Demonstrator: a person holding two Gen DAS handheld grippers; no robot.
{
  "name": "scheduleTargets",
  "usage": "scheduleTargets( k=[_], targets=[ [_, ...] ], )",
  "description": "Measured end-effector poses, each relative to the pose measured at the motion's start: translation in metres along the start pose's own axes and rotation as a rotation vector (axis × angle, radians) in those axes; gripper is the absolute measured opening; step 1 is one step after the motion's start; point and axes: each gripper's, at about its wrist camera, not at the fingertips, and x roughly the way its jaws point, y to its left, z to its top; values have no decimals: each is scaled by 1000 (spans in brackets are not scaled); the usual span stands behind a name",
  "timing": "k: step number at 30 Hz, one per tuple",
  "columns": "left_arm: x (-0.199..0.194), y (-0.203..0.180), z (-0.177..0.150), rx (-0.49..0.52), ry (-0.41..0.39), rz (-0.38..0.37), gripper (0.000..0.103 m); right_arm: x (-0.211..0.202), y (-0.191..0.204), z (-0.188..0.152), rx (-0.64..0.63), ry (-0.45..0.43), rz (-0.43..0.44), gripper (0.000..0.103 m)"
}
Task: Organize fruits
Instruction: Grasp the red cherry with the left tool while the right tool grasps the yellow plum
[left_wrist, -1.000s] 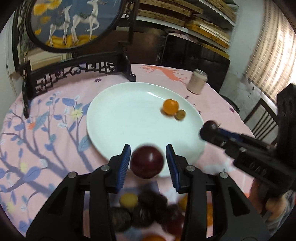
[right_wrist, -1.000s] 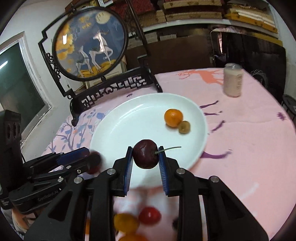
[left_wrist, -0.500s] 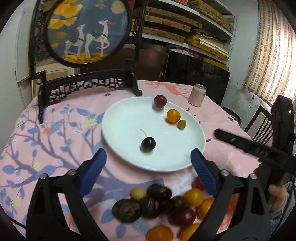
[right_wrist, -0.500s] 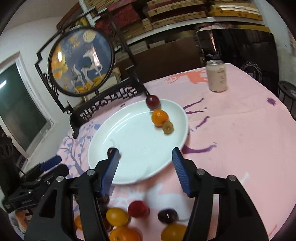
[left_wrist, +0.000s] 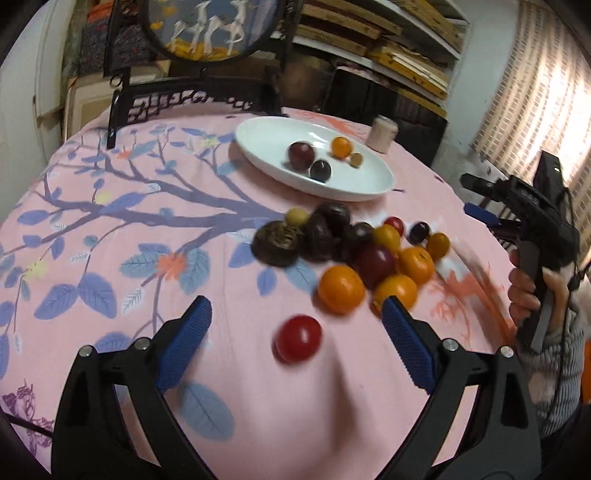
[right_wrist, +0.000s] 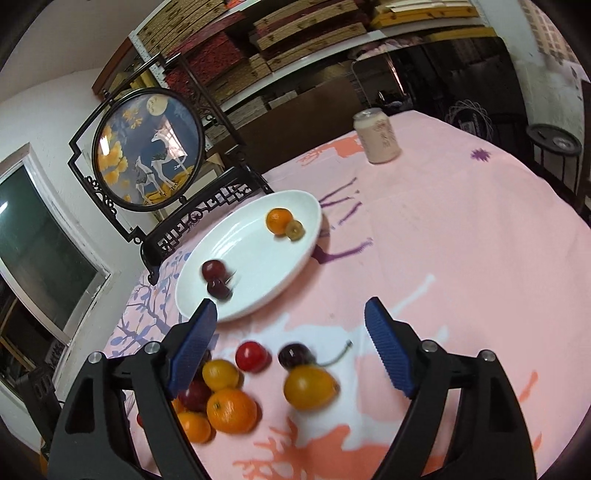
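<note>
Nearest us, the left tool (left_wrist: 297, 341) stands wide open, its blue ribbed pads (left_wrist: 184, 341) holding nothing; a small round red fruit (left_wrist: 297, 339) lies blurred on the pink flowered tablecloth (left_wrist: 110, 229) between them, touching neither. The right tool (right_wrist: 290, 347) is opening, its pads pressing on nothing; between its fingers lie a yellow-orange oval fruit (right_wrist: 310, 386), a dark cherry with a stem (right_wrist: 295, 355) and a small red fruit (right_wrist: 252, 356), all loose on the table.

Beyond the left tool sits the pile of mixed loose fruit (left_wrist: 354, 247): oranges, dark plums, wrinkled dark-brown fruits. Farther on, the white oval plate (left_wrist: 258, 142) carries a dark red plum (left_wrist: 301, 156) just beside a dark cherry (left_wrist: 320, 170), and apart from them a small orange (left_wrist: 340, 147) touching a little yellow-brown fruit (left_wrist: 356, 159). Behind the plate stand a pale drinks can (left_wrist: 382, 133) and a black-framed round screen painted with deer (left_wrist: 207, 26).

A second ago each tool gripped a dark fruit over the plate; we now see both fruits lying on the plate, and both tools back over the pile.
</note>
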Motion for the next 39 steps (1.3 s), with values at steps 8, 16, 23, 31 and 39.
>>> scheduleTargets(
  k=[8, 16, 23, 31, 39],
  targets=[
    [17, -13, -11, 50, 130, 0, 92, -2, -11, -10, 35, 25, -35, 82],
    [31, -22, -10, 88, 185, 34, 54, 0, -11, -13, 29, 51, -43, 82],
    [29, -8, -7, 9, 173, -15, 29, 2, -9, -21, 5, 103, -42, 82],
    [24, 0, -7, -37, 141, -13, 29, 17, -5, -29, -14, 200, -25, 70],
    [25, 0, -8, -35, 148, -22, 29, 39, -1, -38, -51, 263, -71, 46]
  ],
)
